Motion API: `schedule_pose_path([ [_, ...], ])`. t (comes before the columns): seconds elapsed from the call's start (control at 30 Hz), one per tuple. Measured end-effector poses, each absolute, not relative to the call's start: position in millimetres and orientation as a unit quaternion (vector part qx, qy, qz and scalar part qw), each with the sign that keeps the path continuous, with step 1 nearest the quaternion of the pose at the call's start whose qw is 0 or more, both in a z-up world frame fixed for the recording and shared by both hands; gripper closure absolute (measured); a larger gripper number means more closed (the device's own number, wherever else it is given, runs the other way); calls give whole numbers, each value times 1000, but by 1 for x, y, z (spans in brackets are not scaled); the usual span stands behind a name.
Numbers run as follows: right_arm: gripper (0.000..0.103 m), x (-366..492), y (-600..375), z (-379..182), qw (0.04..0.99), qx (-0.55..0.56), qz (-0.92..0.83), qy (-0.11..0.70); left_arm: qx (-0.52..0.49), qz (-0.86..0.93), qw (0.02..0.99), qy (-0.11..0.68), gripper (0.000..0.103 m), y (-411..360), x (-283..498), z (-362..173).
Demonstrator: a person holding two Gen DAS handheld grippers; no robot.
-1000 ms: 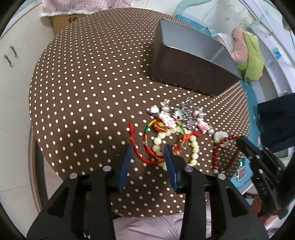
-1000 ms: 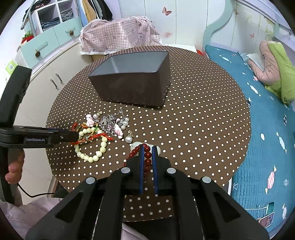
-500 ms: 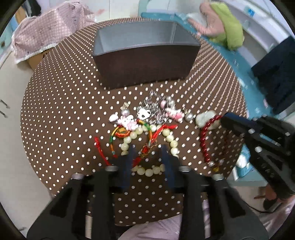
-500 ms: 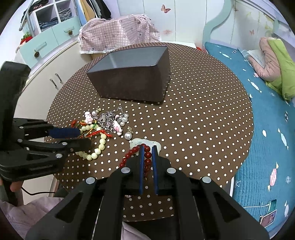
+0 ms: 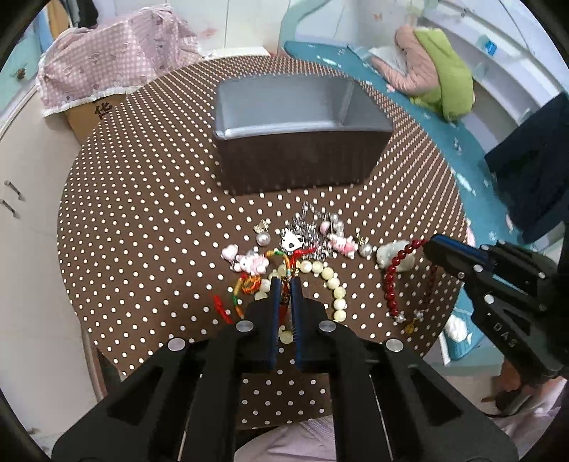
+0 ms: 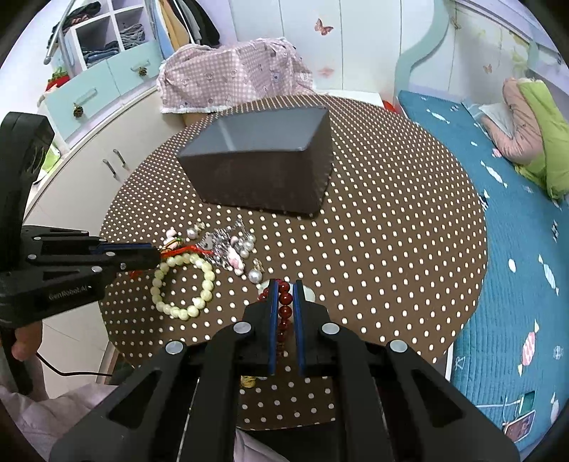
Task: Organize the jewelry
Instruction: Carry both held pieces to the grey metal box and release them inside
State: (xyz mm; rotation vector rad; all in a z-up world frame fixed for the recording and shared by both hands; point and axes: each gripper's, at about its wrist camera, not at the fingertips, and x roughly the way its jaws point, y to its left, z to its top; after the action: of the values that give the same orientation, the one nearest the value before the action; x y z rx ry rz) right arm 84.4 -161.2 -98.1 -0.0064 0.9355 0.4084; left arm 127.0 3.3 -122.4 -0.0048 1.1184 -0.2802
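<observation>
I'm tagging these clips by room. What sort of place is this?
Most likely a child's bedroom. A bed with a teal candy-print cover stands beside the round polka-dot table, butterfly decals dot the wall, and open shelves hold folded clothes.

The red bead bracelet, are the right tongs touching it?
Touching. The right wrist view shows the right tongs shut on the red bead bracelet, with its beads pinched between both blue pads.

"DAS" on right tool (image 5: 432,245), "GenRobot.AI" on left tool (image 6: 154,257)
</observation>
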Motion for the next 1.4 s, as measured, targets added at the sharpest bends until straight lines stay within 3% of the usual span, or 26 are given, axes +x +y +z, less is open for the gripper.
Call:
schedule_pose_path([
  [0.83,96,141,-148,-7,912,-12,230,339,-116,-170,867,454,98,23,166,-34],
  [1.4,96,201,-143,-34,895,17,226,383,-103,-158,860,475,97,2,238,-48],
])
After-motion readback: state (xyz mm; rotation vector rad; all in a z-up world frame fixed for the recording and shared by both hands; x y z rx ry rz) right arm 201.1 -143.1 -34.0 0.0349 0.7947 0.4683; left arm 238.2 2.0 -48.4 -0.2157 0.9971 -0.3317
